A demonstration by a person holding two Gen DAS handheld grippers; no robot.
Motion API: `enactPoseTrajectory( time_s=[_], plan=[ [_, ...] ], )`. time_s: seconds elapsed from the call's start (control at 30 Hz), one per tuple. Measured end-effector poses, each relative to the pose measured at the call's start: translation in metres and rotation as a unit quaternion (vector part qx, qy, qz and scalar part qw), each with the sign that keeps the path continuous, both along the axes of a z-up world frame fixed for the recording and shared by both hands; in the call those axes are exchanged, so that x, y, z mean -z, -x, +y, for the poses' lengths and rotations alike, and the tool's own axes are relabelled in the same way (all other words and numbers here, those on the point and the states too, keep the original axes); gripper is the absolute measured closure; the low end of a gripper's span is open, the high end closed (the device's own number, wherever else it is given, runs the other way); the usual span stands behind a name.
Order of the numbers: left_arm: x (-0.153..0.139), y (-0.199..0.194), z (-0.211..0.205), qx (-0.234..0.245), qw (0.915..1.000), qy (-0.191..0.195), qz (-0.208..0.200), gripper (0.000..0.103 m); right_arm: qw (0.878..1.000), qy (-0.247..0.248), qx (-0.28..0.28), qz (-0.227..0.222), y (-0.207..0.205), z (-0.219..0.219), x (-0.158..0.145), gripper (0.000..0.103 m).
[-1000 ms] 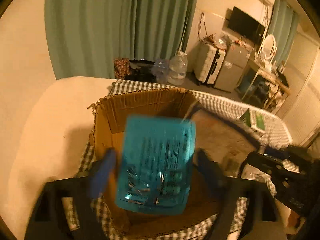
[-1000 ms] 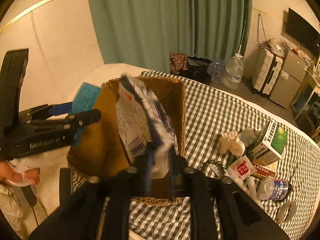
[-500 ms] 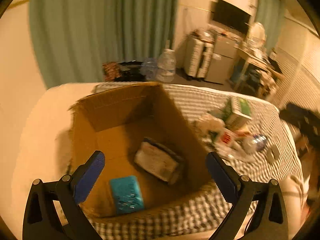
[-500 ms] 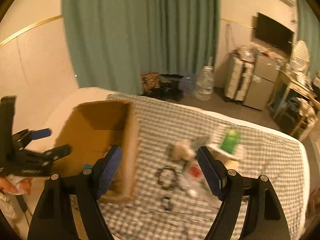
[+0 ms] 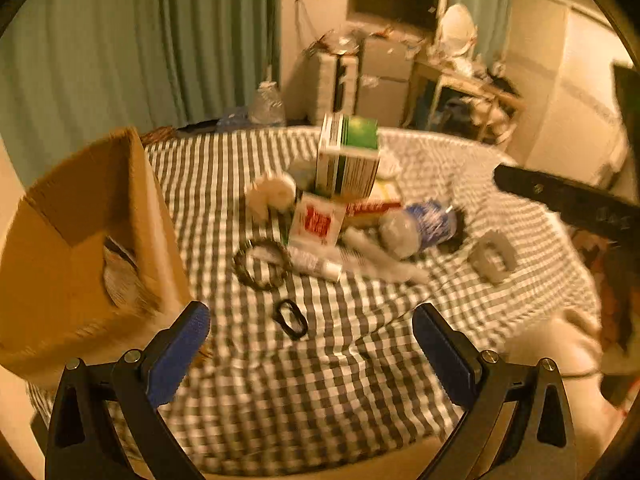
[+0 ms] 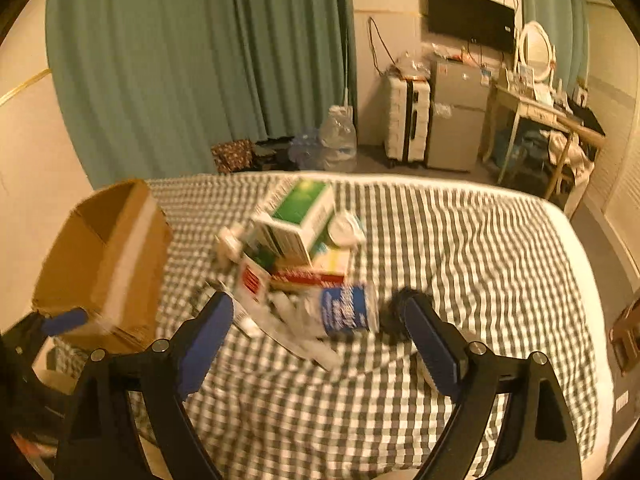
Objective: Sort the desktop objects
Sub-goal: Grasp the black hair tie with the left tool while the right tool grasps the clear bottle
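Hand-held gripper (image 6: 318,322) over blurred blue-labelled bottle (image 6: 346,310)

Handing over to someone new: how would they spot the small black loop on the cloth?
Start at the cardboard box on the checked cloth. Toward the pile lies a beaded bracelet; nearer the camera is the small black loop, alone, plain and much smaller.

Matt brown cardboard box (image 5: 80,216) with rough torn edges. Soft checked cloth (image 5: 320,380), creased, matt. Glossy printed card carton (image 5: 348,160) in green and white. Clear shiny plastic bottle (image 5: 416,226) with blue label. Matt blue pads on black plastic fingers (image 6: 208,336). Black beaded bracelet (image 5: 262,264), dull sheen.
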State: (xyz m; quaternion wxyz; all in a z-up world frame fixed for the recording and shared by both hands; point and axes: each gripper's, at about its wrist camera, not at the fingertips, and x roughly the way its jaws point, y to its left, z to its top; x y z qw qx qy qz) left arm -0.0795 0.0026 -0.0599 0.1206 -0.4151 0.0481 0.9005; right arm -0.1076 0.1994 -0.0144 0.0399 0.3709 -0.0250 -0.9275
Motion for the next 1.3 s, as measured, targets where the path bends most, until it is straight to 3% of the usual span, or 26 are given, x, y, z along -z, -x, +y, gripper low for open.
enactPoseTrajectory(
  time_s=[0.1,0.3,0.43,0.67,0.9,0.97,1.13,1.27,1.3],
  plan=[
    [0.032,0.013,0.014,-0.043,0.9986,0.031,-0.007,0.0,1.0,-0.003,-0.001,-0.002,0.004,-0.002,0.022,0.01],
    [0.082,0.037,0.002,-0.119,0.9919,0.005,-0.045,0.0,0.999,-0.036,-0.018,-0.026,0.03,-0.019,0.064,0.007],
    [0.112,0.047,0.0,-0.126,0.9887,0.017,-0.08,0.0,0.997,-0.062,-0.011,-0.038,0.05,-0.022,0.08,0.007],
    [0.132,0.064,-0.013,-0.142,0.9826,-0.021,-0.119,0.0,0.996,-0.083,0.004,-0.031,0.068,-0.021,0.09,0.007],
    [0.139,0.074,-0.014,-0.128,0.9858,-0.014,-0.108,0.002,0.995,-0.092,0.006,-0.048,0.082,-0.021,0.104,0.007],
    [0.137,0.074,-0.019,-0.137,0.9853,-0.018,-0.1,0.023,0.995,-0.08,0.004,-0.056,0.085,-0.019,0.107,0.007],
    [0.135,0.081,-0.03,-0.148,0.9814,-0.04,-0.115,0.053,0.996,-0.053,0.006,-0.077,0.091,-0.012,0.117,0.007],
    [0.131,0.079,-0.035,-0.142,0.982,-0.052,-0.112,0.088,0.995,-0.053,0.002,-0.087,0.091,-0.015,0.122,0.012],
    [0.129,0.078,-0.036,-0.141,0.9822,-0.054,-0.111,0.091,0.995,-0.054,0.003,-0.086,0.089,-0.015,0.122,0.012]
  ],
)
